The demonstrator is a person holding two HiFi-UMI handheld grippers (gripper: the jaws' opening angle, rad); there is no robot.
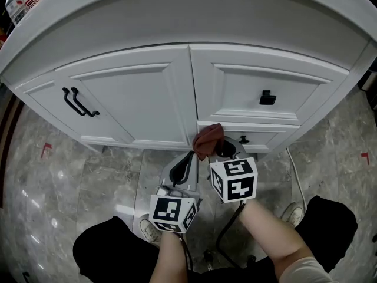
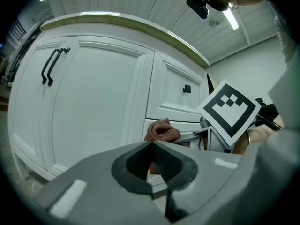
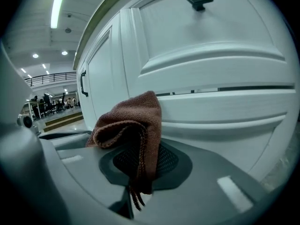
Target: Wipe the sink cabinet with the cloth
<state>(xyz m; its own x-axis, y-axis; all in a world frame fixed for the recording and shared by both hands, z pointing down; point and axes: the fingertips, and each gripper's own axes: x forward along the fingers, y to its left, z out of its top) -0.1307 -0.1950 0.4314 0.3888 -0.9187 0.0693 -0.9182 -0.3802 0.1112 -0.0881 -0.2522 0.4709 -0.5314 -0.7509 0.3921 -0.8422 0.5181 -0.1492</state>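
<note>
**Gripper state.** The right gripper (image 1: 217,150) is clenched on the brown cloth (image 3: 136,121). A bunched fold stands above the jaws, and frayed threads hang below the pinch. The left gripper (image 2: 157,172) has its jaws together with nothing between them. It hangs just beside and below the right one.

**Cloth position.** The cloth is at the front of the white sink cabinet (image 1: 141,58). It sits at the upper left corner of the lower drawer (image 1: 268,135), next to the edge of the left door (image 1: 138,99). Contact with the painted face cannot be confirmed from any view.

**Hazards.**
- Loss of cloth: only a narrow gather appears to be pinched. Drag across the panel mouldings can pull it out of the jaws.
- Scuffing: little fabric projects past the jaw tips. If the gripper is pressed in too far, hard plastic is likely to meet the paint instead of cloth.
- Snagging: the loose threads can catch on the small knob (image 1: 243,139) of the lower drawer, which is just beside the cloth.
- Missed coverage: the recessed panel edges and the area behind the bar handles (image 1: 79,102) are likely to be skipped by a bunched cloth.

**Containers.** The left door, the upper drawer (image 1: 259,78) with its black knob (image 1: 267,97) and the lower drawer are all closed. Their contents are not visible.
</note>
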